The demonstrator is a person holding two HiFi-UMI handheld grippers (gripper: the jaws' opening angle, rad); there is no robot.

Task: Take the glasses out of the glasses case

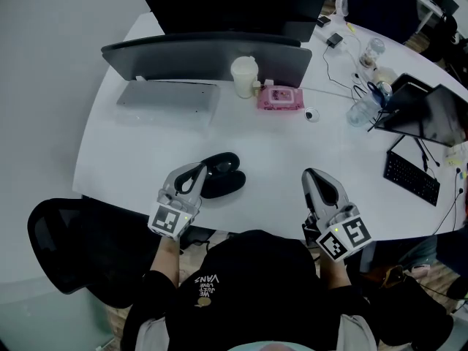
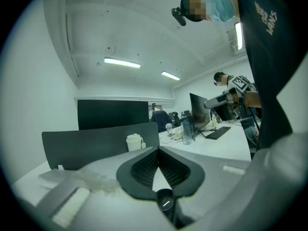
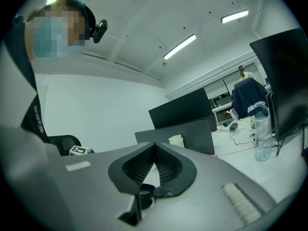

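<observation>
Both grippers rest on the bench with jaws together, empty. The left gripper sits beside the black glasses case (closed); the right gripper lies well apart.

You sit at a curved white desk, a black chair off its near left corner, strip lights overhead.

The worktop is white, smooth and softly matt. The case is black and smooth, with a dull sheen. The left gripper and right gripper have matt grey plastic shells, and their fingers are lined with black ribbed pads that look rubbery. The bottle is clear, glossy plastic. The chair is matt black.
</observation>
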